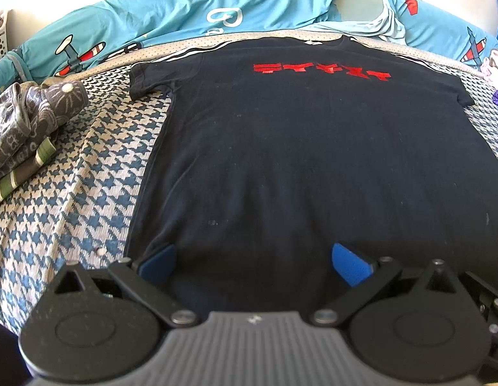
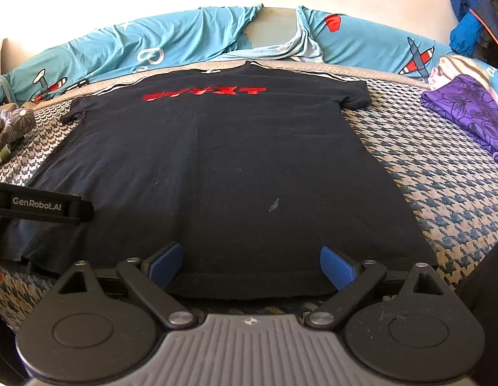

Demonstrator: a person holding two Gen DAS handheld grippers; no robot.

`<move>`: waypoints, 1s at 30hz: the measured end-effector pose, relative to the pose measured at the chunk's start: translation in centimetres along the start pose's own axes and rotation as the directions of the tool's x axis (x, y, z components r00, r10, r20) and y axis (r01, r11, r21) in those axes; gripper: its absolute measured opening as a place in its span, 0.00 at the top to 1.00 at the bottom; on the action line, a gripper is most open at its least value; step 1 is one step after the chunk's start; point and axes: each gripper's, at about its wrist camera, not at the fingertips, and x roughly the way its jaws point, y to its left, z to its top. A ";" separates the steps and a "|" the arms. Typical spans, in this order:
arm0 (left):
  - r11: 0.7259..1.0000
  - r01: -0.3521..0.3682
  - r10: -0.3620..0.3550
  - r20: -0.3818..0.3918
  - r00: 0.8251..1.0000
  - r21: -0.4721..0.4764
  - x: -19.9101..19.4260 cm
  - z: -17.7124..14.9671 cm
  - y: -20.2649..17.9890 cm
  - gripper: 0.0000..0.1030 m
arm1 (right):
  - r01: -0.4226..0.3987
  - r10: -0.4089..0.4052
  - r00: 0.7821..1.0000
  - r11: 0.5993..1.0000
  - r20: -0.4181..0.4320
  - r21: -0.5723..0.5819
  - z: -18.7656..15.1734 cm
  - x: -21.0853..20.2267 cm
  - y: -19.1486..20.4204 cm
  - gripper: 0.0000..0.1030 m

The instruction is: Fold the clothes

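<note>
A: Black T-shirt [image 1: 297, 148] flat on the bed [image 1: 88, 160], collar far, hem near; long axis runs away from us.

B: Left gripper [image 1: 253, 263] and right gripper [image 2: 252, 265]: fingers apart, nothing clamped (hem between). Step: pre-grasp. Next, judged: 2 hem pinches, then fold.

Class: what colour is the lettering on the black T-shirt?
Red lettering across the T-shirt chest, clearest in the left wrist view.
</note>
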 end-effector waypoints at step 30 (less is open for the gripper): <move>0.999 0.023 -0.023 0.017 1.000 -0.033 -1.7 -0.1 0.0 0.00 | -0.005 0.007 0.998 1.000 -0.058 0.027 1.2 -0.4 -1.3 0.07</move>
